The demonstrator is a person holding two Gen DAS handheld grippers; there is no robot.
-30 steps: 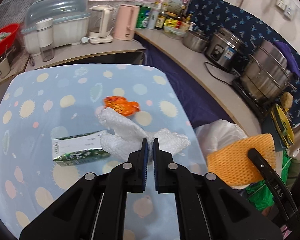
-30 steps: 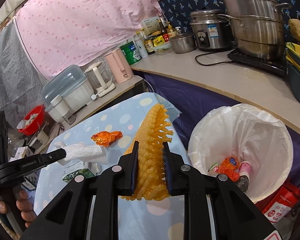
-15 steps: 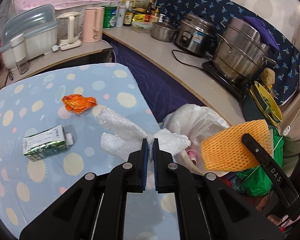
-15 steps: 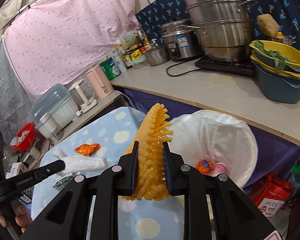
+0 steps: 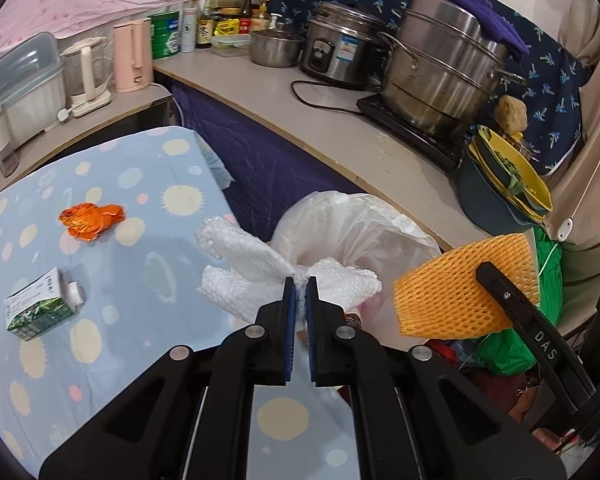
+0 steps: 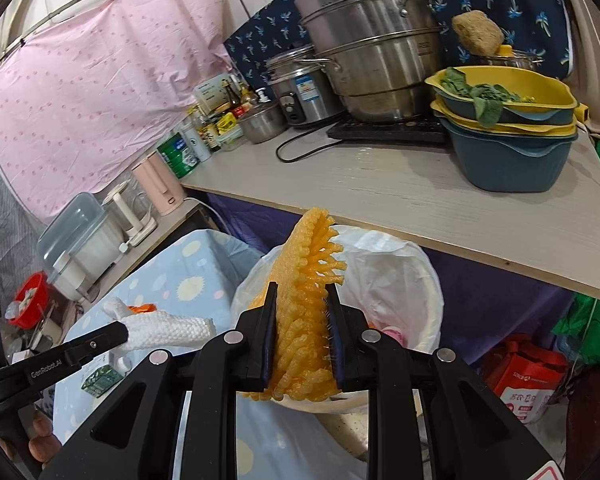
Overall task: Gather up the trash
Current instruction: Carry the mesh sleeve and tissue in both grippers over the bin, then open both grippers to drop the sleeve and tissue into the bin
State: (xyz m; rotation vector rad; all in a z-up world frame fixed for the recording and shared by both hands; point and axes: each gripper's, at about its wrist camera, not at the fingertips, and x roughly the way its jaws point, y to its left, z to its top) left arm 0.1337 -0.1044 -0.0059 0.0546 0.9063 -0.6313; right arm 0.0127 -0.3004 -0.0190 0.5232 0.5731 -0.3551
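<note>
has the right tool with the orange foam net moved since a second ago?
Yes. The right tool, shut on the orange foam net, has swung off the table toward the lined trash bin, which now sits directly behind the net.

Left wrist view: the wrapper [image 5: 90,220] and carton [image 5: 40,308] lie apart on the bench [image 5: 140,288], wrapper behind carton. The lined bin [image 5: 356,232] stands just beyond the bench's right edge, before the counter [image 5: 340,136]. Foam sheet [image 5: 284,276] in the left gripper [image 5: 299,284] overhangs that edge; foam net [image 5: 460,284] in the right gripper [image 6: 302,292] is held right of the bin. On the counter: kettle [image 5: 130,56], rice cooker [image 5: 340,52], steamer pot [image 5: 440,68], stacked basins [image 5: 504,184], left to right.
</note>
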